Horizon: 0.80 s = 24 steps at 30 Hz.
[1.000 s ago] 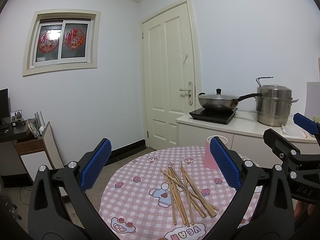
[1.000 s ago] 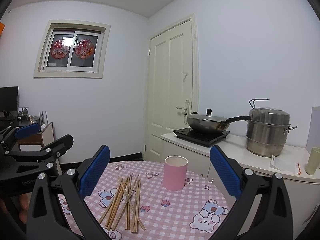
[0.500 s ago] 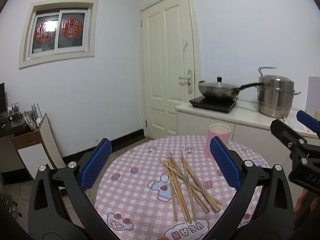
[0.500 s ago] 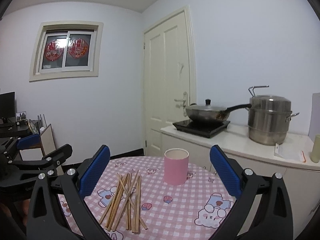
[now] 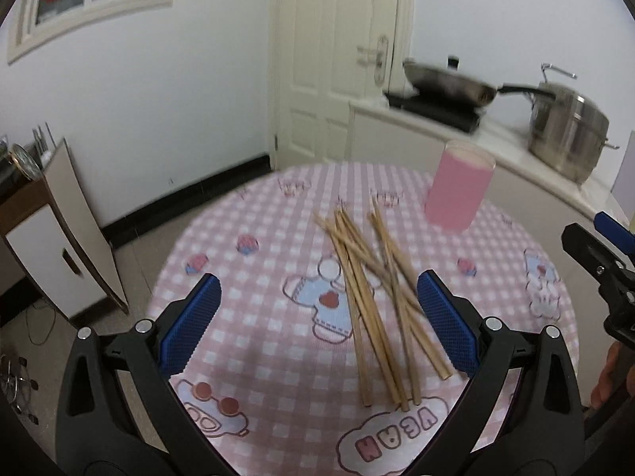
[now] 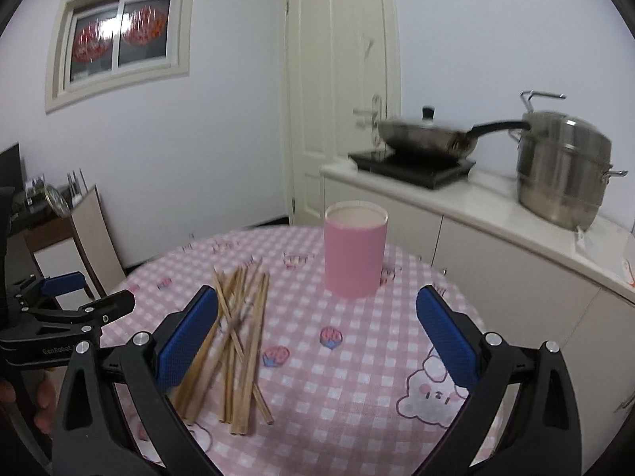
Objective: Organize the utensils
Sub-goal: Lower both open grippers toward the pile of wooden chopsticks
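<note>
Several wooden chopsticks [image 5: 373, 301] lie in a loose crossed pile on the round table with a pink checked cloth [image 5: 262, 261]. An empty pink cup [image 5: 458, 186] stands upright behind them to the right. My left gripper [image 5: 317, 317] is open and empty above the near end of the pile. In the right wrist view the chopsticks [image 6: 238, 337] lie at left and the pink cup [image 6: 354, 252] stands ahead. My right gripper [image 6: 317, 329] is open and empty above the table, right of the pile. The left gripper also shows in the right wrist view [image 6: 79, 309].
A white counter [image 6: 496, 214] behind the table holds a hob with a lidded wok [image 6: 426, 135] and a steel steamer pot [image 6: 561, 174]. A door [image 6: 341, 91] is behind. A low cabinet [image 5: 51, 238] stands left of the table.
Both grippers have tilted down and moved closer to the table. The chopsticks and the cup now sit larger and nearer. Nothing on the table has moved.
</note>
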Each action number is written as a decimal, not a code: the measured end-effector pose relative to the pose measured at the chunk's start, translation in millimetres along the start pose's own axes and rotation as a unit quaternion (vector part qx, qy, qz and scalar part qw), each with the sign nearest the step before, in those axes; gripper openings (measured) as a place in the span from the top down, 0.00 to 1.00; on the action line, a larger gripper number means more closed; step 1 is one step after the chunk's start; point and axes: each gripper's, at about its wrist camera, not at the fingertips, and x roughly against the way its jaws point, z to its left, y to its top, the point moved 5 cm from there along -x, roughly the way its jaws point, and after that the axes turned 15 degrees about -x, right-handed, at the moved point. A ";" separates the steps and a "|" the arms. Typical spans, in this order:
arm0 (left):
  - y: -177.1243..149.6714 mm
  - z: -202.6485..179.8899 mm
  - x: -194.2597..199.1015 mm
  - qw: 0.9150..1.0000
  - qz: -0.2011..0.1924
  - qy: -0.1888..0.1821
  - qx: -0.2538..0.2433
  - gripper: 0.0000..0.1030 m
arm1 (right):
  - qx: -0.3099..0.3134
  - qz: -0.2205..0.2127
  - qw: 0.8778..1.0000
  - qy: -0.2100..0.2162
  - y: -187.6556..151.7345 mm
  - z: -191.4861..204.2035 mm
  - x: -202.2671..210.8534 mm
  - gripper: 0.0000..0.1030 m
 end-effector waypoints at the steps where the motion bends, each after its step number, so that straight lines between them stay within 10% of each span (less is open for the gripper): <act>1: -0.1 -0.5 -4.2 1.000 0.007 -0.003 0.001 0.06 | 0.003 0.009 1.000 0.000 -2.3 -0.3 -6.5 0.07; 14: 26.5 -25.5 -73.8 0.994 0.058 -0.086 -0.012 0.40 | -0.014 0.114 0.993 -0.009 -21.4 -21.7 -83.3 0.41; 24: 29.6 -59.4 -123.8 0.986 0.118 -0.113 -0.042 0.66 | -0.033 0.148 0.988 0.003 -23.7 -39.0 -104.7 0.41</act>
